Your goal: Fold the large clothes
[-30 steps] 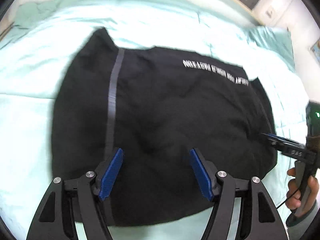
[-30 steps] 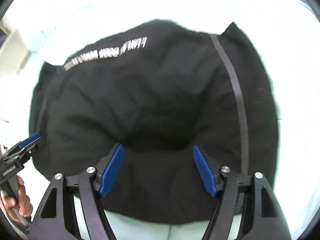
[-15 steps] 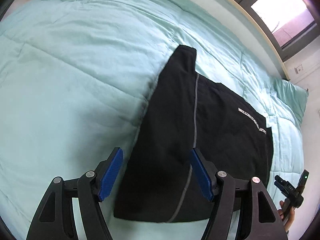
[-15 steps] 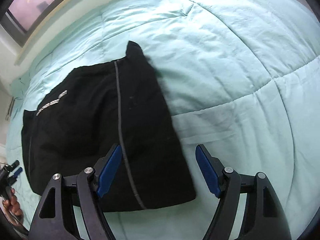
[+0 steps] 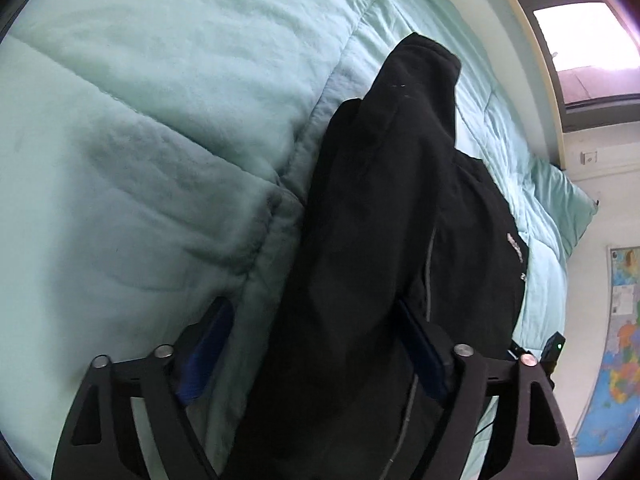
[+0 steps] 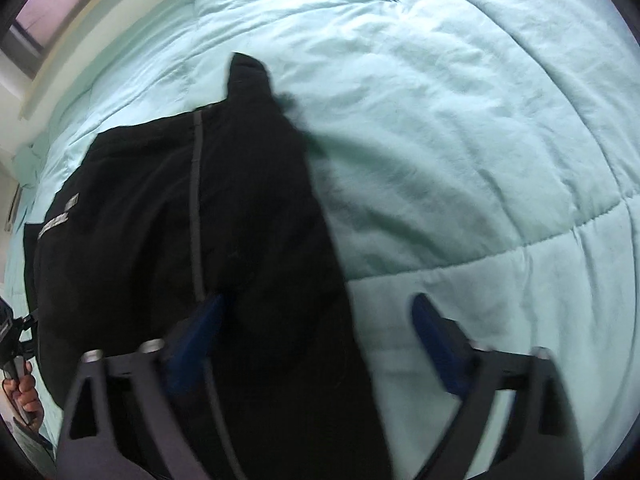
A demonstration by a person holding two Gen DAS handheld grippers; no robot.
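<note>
A black garment [image 5: 384, 216] with a grey stripe and white lettering lies flat on a mint-green quilt [image 5: 152, 112]. It also shows in the right wrist view [image 6: 168, 232]. My left gripper [image 5: 316, 344] is open and low at the garment's near corner, with the cloth's edge between its blue pads. My right gripper [image 6: 320, 336] is open and low at the other near corner, its left pad over the cloth and its right pad over the quilt [image 6: 460, 140].
The quilt covers a wide bed. A window [image 5: 584, 32] and a wall with a map [image 5: 624, 344] stand beyond the bed. The other hand-held gripper [image 6: 10, 340] shows at the left edge of the right wrist view.
Both grippers have moved from above the garment's middle out to its near corners and dropped low, close to the cloth. Both have stayed open.
</note>
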